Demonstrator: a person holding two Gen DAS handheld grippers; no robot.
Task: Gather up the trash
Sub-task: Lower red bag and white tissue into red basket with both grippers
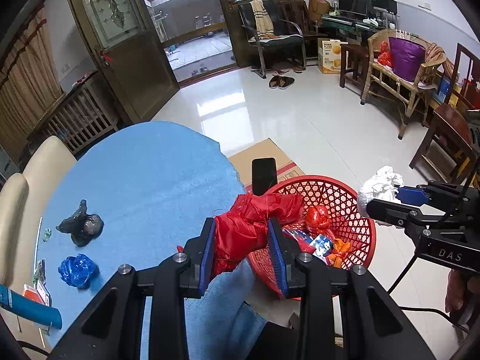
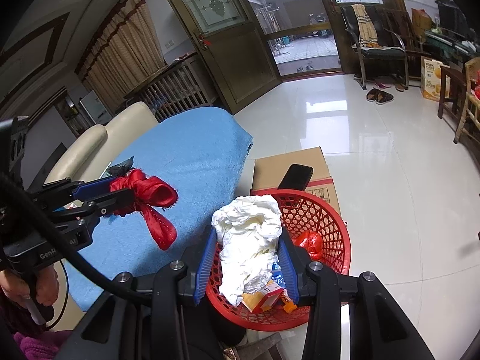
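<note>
Red mesh bag (image 1: 249,225) is clamped in left gripper (image 1: 242,255), held at the table edge w/ red basket (image 1: 364,249) rim just beside. White tissue wad (image 2: 249,240) is pinched in right gripper (image 2: 246,265) over the basket. Risk: bag's loose tail snags the lattice rim or drops outside. Phone (image 1: 263,176) sits near the rim. Open floor to the right; black bag (image 1: 82,225) & blue bag (image 1: 77,270) remain on blue tablecloth (image 1: 144,174).

A bench (image 1: 144,174) covered in blue cloth carried a crumpled black bag (image 1: 81,223) and, nearer its edge, a crumpled blue bag (image 1: 77,270), the two apart. The glossy tiled floor (image 1: 315,126) beside it held a red mesh basket (image 1: 364,240) and a flat cardboard box (image 1: 264,156) just behind; a dark phone (image 1: 264,175) stood against them.
</note>
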